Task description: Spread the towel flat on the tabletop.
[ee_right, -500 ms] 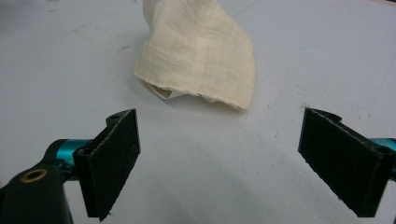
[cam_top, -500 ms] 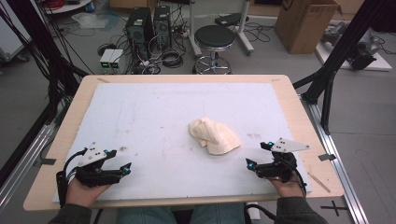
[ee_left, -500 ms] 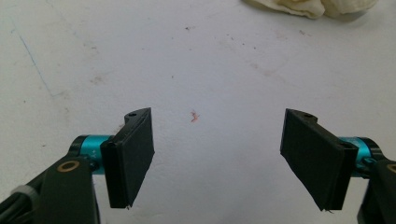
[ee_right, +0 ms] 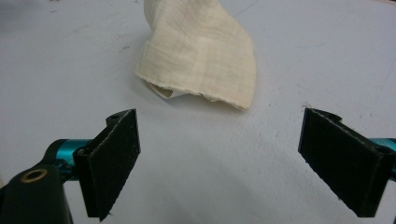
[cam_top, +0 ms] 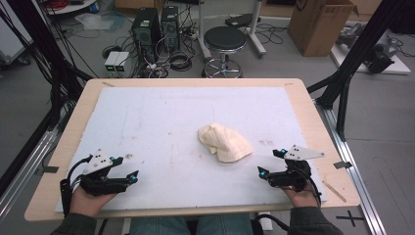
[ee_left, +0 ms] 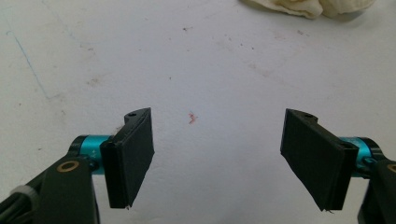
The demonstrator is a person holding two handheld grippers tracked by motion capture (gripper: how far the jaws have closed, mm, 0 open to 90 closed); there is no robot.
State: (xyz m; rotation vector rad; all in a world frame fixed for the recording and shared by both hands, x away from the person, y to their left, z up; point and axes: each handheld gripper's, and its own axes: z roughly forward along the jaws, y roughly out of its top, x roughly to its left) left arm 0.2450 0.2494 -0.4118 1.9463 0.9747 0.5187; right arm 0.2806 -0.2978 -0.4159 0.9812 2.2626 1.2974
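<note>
While both grippers' jaws gape wide and empty, the cloth [cam_top: 224,142] lies untouched.

Honestly, there's not much to read here. The only thing close to a sign is a tiny red squiggle [ee_left: 192,117] on the white table cover [ee_left: 210,70], sitting around 12 o'clock from the gap between the left gripper's jaws, and it's too small and smeared to make out as a letter or number. The cardboard box [cam_top: 320,22] on the floor at about 1 o'clock has a dark print near its top edge, cut off and unreadable.
</note>
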